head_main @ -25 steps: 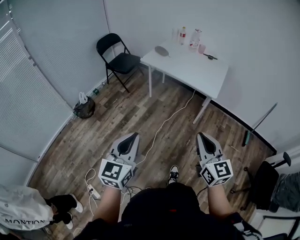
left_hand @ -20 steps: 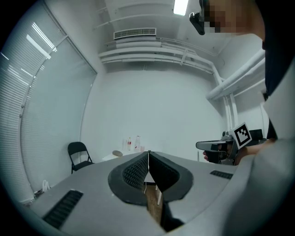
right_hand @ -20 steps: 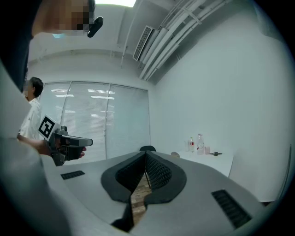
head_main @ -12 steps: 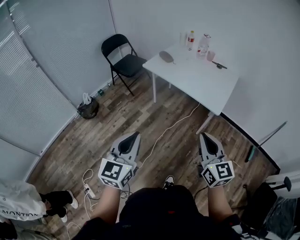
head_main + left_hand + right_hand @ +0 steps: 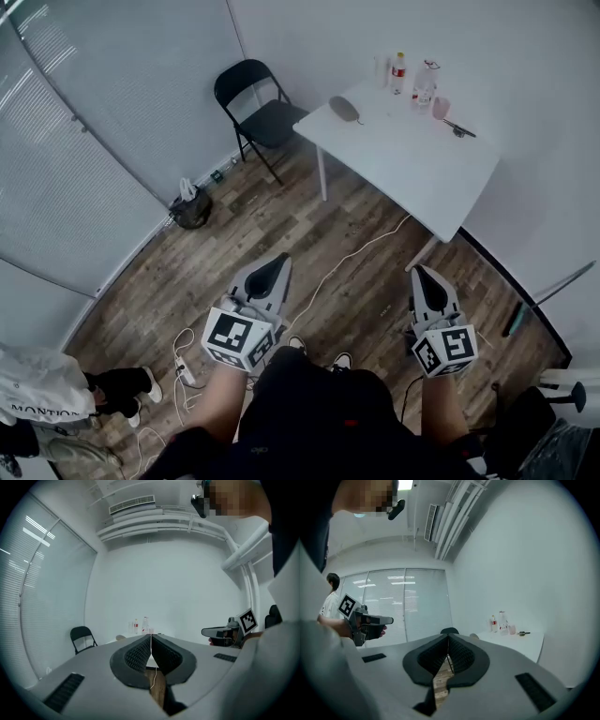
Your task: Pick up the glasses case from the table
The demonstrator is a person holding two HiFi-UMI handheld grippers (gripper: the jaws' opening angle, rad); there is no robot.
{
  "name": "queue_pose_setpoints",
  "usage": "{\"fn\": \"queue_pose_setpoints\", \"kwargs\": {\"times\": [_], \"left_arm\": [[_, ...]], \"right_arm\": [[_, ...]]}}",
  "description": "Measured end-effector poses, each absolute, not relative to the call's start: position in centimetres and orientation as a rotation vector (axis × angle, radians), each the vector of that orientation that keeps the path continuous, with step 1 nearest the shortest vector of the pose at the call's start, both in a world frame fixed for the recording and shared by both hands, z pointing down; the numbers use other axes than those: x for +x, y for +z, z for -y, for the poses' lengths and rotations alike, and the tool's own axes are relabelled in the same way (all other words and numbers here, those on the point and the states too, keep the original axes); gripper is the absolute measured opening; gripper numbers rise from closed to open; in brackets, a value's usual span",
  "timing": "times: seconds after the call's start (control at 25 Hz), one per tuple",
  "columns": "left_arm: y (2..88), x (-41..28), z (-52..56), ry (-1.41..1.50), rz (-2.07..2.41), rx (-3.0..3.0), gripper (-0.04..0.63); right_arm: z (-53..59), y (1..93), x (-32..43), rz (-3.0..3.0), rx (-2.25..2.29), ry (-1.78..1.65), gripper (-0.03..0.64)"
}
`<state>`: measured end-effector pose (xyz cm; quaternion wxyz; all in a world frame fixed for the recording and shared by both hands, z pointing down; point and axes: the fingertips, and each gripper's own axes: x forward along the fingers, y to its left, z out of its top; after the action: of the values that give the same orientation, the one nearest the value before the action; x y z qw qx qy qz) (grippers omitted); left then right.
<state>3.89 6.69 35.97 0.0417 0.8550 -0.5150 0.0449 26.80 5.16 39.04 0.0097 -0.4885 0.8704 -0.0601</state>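
Observation:
A grey oval glasses case (image 5: 344, 108) lies near the left end of a white table (image 5: 412, 164) at the far side of the room; it shows small in the right gripper view (image 5: 474, 635) too. My left gripper (image 5: 273, 272) and right gripper (image 5: 423, 277) are held side by side over the wooden floor, well short of the table. Both have their jaws pressed together with nothing between them. In the left gripper view the left gripper's (image 5: 150, 636) jaws meet in front of the distant table (image 5: 152, 657).
A black folding chair (image 5: 262, 117) stands left of the table. Two bottles (image 5: 398, 73), a pink cup (image 5: 441, 107) and a dark tool (image 5: 459, 128) sit at the table's back edge. A white cable (image 5: 349, 255) and a power strip (image 5: 185, 374) lie on the floor. A black bag (image 5: 191, 210) is by the blinds; a bystander (image 5: 56, 403) stands at the lower left.
The table, chair and floor have slid toward the lower right and grown nearer in the head view as I walk toward them. Both grippers stay shut, side by side.

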Motion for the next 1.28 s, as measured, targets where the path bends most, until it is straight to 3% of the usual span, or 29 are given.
{"fn": "queue_pose_setpoints", "kwargs": {"times": [0.56,1.28], "left_arm": [[36.9,2.7,6.6,0.087,1.495,2.665,0.023],[39.1,-12.0,26.5,0.123,1.419,2.659,0.023]], "right_arm": [[6.2,39.4,25.3,-2.769,-1.597,-0.131,0.021],[27.9,38.1,8.5,-2.856,-1.592,-0.096,0.021]]}}
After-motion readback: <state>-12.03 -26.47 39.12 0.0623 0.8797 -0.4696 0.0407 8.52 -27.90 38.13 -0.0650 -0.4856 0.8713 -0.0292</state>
